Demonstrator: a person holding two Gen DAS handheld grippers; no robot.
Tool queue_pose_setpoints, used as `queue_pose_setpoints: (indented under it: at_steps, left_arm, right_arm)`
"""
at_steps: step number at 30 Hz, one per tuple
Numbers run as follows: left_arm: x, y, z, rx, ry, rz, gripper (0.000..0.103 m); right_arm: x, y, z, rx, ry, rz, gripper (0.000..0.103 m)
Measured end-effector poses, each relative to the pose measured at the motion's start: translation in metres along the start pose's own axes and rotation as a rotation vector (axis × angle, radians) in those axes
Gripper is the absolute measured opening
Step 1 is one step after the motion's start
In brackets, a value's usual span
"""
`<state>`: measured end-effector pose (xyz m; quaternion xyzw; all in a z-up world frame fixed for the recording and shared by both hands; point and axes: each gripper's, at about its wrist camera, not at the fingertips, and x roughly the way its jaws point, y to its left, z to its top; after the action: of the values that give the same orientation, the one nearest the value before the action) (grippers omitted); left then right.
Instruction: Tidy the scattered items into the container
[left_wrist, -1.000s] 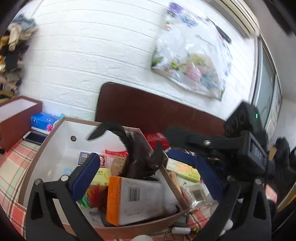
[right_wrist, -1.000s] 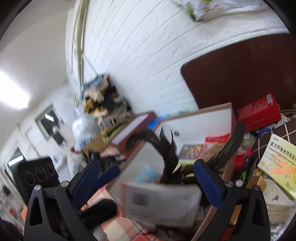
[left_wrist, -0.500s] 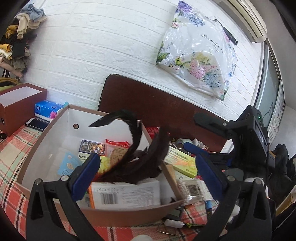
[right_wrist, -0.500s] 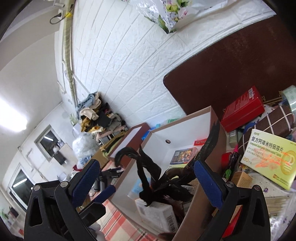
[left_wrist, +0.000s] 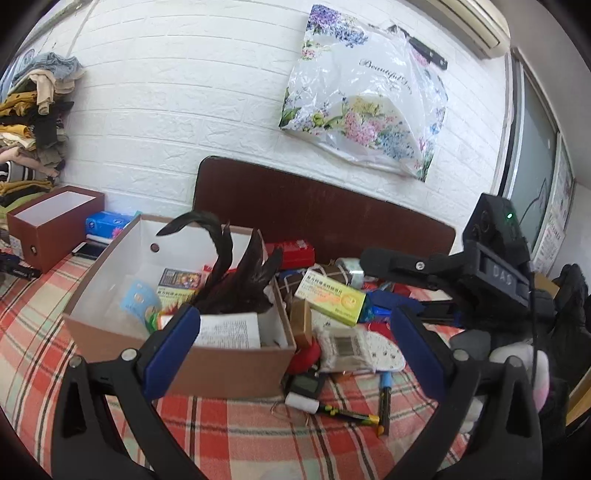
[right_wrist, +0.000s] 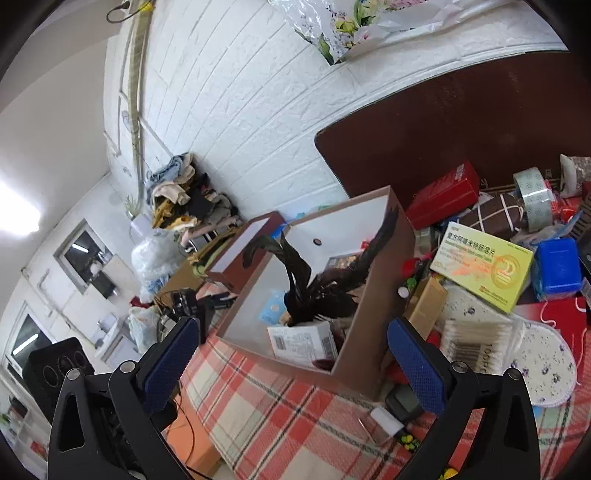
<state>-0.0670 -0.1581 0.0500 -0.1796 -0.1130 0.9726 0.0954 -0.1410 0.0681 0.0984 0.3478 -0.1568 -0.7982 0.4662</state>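
A brown cardboard box with a white inside stands on the plaid cloth; it also shows in the right wrist view. Black feathers stick up out of it beside a white carton and small packets. My left gripper is open and empty, in front of the box's near wall. My right gripper is open and empty, back from the box's corner. It also shows at the right of the left wrist view. A yellow medicine box lies in the pile to the right.
Scattered items lie right of the box: a red box, a blue case, tape roll, cotton swabs, pens. A second brown box stands at the left. A dark headboard lines the brick wall.
Both grippers have pulled back from the box. The feathers and white carton now rest inside it. The views have steadied.
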Motion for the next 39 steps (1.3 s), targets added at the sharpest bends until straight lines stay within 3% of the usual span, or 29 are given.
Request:
queue_pose_setpoints:
  at_steps: [4,7,9,18,39]
  left_arm:
    - [-0.006,-0.017,-0.007,0.086,0.066,0.066,0.103]
    - [-0.011,-0.028,-0.009,0.140,0.102,0.086,0.103]
    - [-0.012,-0.034,-0.012,0.164,0.124,0.105,0.103]
    - [-0.003,-0.020,-0.029,0.078,0.247,0.176,0.103]
    - [-0.034,-0.027,-0.039,0.101,0.197,0.171,0.103]
  right_arm:
    - [-0.012,0.006,-0.011,-0.036,0.026,-0.045,0.103]
    - [-0.010,0.010,-0.016,-0.071,0.119,-0.077,0.103]
    - [-0.012,0.015,-0.020,-0.091,0.123,-0.092,0.103]
    - [-0.031,0.049,-0.034,-0.256,0.081,-0.174,0.103]
    - [-0.044,0.092,-0.051,-0.338,0.045,-0.230,0.103]
